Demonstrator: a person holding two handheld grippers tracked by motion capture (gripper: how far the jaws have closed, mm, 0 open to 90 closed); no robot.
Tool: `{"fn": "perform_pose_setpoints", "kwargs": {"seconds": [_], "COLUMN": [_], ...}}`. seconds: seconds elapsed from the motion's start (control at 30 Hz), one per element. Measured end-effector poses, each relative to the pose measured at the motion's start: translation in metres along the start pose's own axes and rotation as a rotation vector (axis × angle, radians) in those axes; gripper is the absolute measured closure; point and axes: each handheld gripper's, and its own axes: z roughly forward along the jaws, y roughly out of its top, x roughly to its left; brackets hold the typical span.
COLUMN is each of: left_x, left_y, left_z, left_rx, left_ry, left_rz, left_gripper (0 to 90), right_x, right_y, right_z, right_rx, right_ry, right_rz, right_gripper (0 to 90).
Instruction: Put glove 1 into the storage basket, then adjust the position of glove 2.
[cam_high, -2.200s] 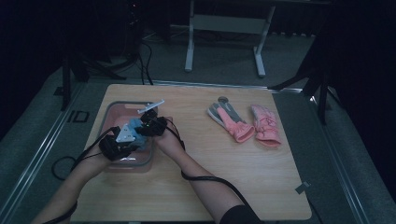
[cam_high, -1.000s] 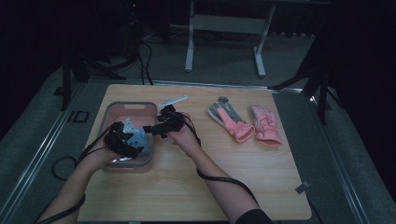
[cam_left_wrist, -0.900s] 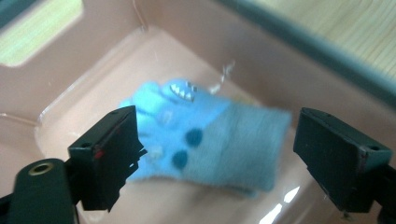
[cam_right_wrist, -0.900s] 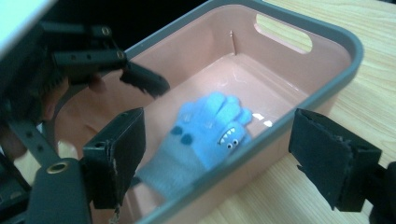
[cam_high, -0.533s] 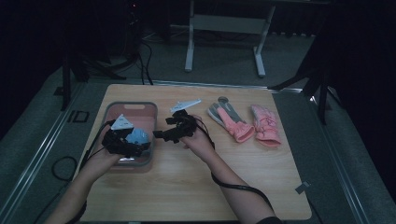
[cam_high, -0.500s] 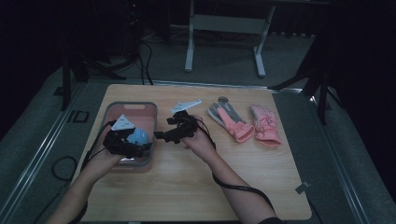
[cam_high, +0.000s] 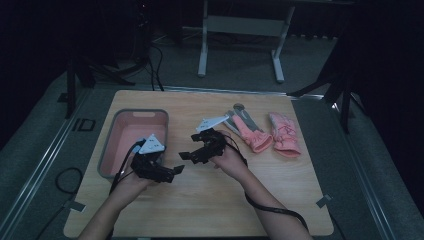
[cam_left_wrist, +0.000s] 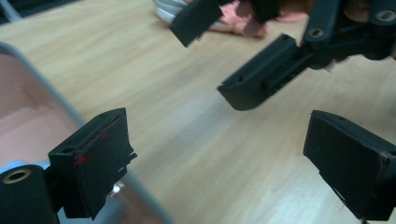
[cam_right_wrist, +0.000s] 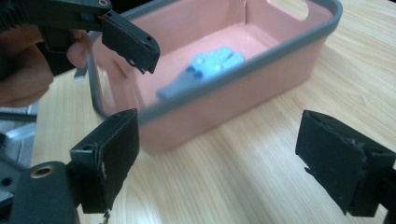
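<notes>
My left gripper (cam_high: 167, 173) and right gripper (cam_high: 192, 155) hang released, empty, tips close near the pink bin (cam_high: 159, 114); they could collide.

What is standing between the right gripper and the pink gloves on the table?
Nothing visible does. In the high view, the right gripper hovers with open, empty jaws over bare wood, and the pink gloves lie flat to its right. Only open table separates them. The pink bin and the left gripper are on the other side.
</notes>
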Motion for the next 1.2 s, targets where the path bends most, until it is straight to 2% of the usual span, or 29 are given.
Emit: {"fn": "perform_pose_setpoints", "kwargs": {"seconds": [0.2, 0.33, 0.43, 0.47, 0.53, 0.6, 0.73, 0.83, 1.0, 1.17, 1.2], "left_x": [-0.021, -0.03, -0.036, -0.037, -0.042, -0.045, -0.051, -0.056, -0.063, -0.063, -0.063], "left_y": [-0.004, -0.008, -0.012, -0.013, -0.016, -0.019, -0.026, -0.031, -0.041, -0.051, -0.053], "left_z": [0.011, 0.022, 0.03, 0.033, 0.038, 0.043, 0.054, 0.062, 0.071, 0.077, 0.077], "left_rx": [-0.034, -0.047, -0.053, -0.056, -0.071, -0.069, -0.058, -0.053, -0.063, -0.069, -0.073], "left_ry": [-0.045, -0.062, -0.061, -0.067, -0.047, -0.044, -0.081, -0.103, -0.125, -0.124, -0.119], "left_rz": [0.044, 0.046, 0.044, 0.044, 0.06, 0.068, 0.057, 0.061, 0.072, 0.05, 0.047], "left_gripper": [3.0, 3.0, 3.0, 3.0, 3.0, 3.0, 2.9, 2.8, 2.8, 2.9, 2.9], "right_x": [-0.008, -0.013, -0.018, -0.02, -0.022, -0.025, -0.035, -0.042, -0.057, -0.084, -0.09], "right_y": [-0.019, -0.03, -0.036, -0.039, -0.044, -0.049, -0.056, -0.062, -0.07, -0.075, -0.076], "right_z": [-0.023, -0.037, -0.046, -0.05, -0.057, -0.063, -0.076, -0.085, -0.102, -0.121, -0.124], "right_rx": [-0.019, -0.025, -0.031, -0.033, -0.059, -0.063, -0.051, -0.051, -0.049, -0.05, -0.046], "right_ry": [-0.018, -0.066, -0.074, -0.087, -0.117, -0.133, -0.169, -0.218, -0.269, -0.344, -0.371], "right_rz": [0.042, 0.044, 0.043, 0.036, -0.003, -0.004, 0.007, -0.021, 0.003, 0.07, 0.077], "right_gripper": [12.6, 11.5, 11.7, 13.1, 16.2, 19.5, 25.6, 30.5, 38.4, 55.3, 60.0]}}
